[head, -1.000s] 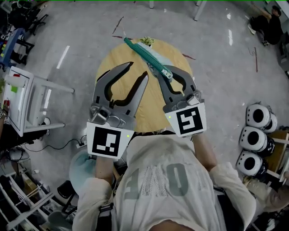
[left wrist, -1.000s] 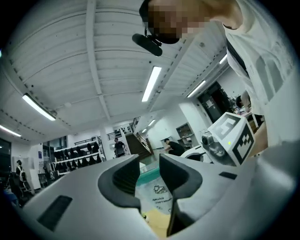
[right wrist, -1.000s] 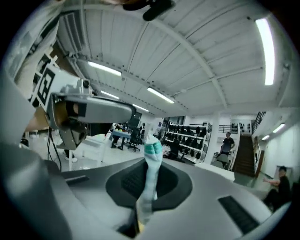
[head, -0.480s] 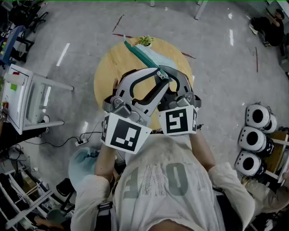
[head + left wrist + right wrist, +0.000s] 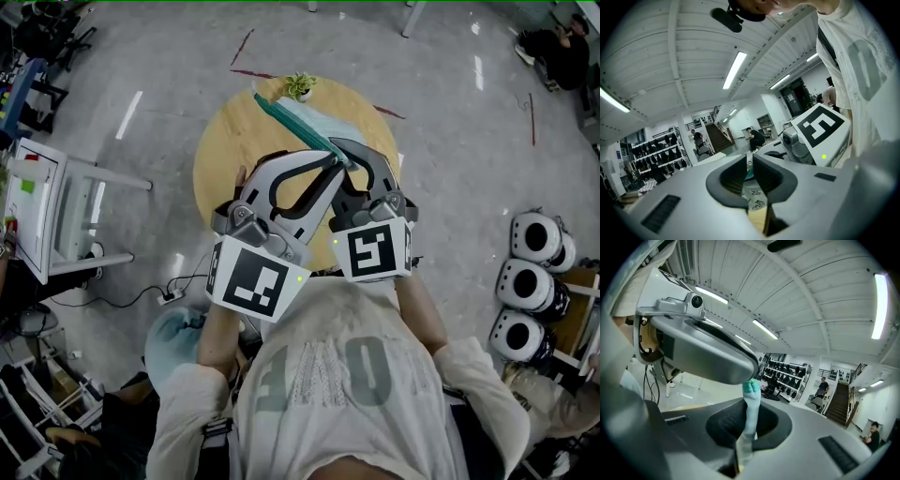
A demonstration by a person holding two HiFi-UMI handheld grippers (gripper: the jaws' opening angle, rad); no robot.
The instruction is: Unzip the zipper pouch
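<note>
Zipper pouch (image 5: 314, 122) between both jaws (edge-on)

Head view: dim and evenly lit, with pale glare streaks on the floor (image 5: 131, 117) and darkened corners. Gripper views: strong fisheye bending is seen, ceiling strip lights (image 5: 735, 70) are blown out, and the right gripper (image 5: 750, 404) is softened near the lens.
</note>
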